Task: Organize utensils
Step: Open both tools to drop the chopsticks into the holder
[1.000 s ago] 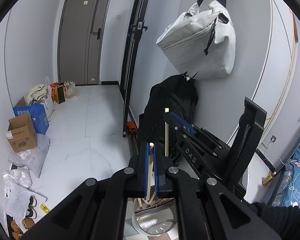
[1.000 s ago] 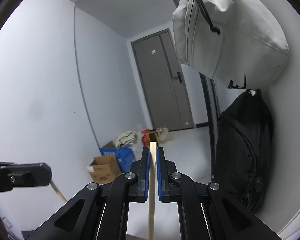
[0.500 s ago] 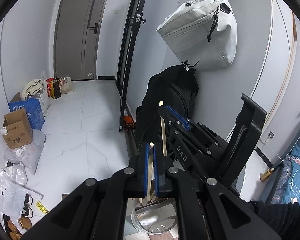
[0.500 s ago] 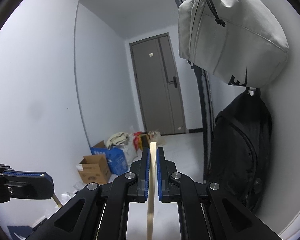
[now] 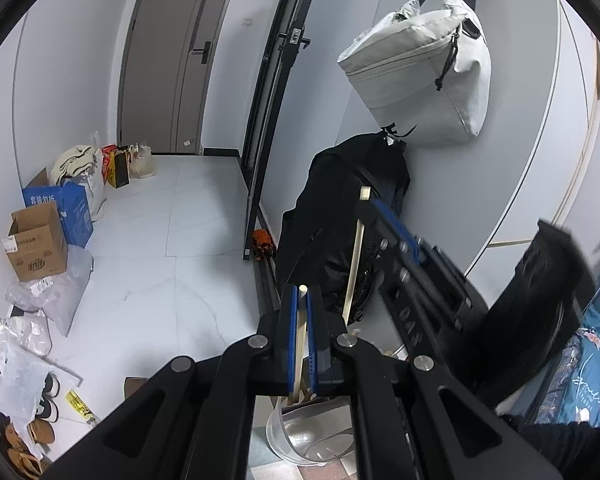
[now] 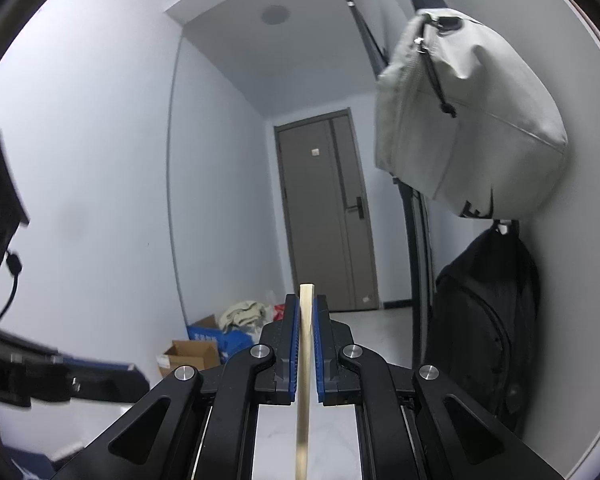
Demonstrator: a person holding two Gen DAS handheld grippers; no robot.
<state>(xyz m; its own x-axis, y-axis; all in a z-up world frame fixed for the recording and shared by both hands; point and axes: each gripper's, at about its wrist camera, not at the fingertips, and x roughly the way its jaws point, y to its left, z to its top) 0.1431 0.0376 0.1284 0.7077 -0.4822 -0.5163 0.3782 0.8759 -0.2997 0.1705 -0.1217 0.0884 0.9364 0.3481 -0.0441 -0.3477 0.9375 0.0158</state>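
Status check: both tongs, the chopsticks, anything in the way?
Left tongs shut on one chopstick. Right tongs shut on second chopstick. Clear container below left tongs, nothing blocking it.

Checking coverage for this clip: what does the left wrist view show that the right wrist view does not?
Only the left wrist view: the clear container below the left gripper, the shoes on the floor, and the right gripper holding its chopstick.

Only the right wrist view: the ceiling and its round fixture.

Both: the grey door, the white bag, the black backpack, the cardboard box, and a chopstick clamped in that view's own gripper.
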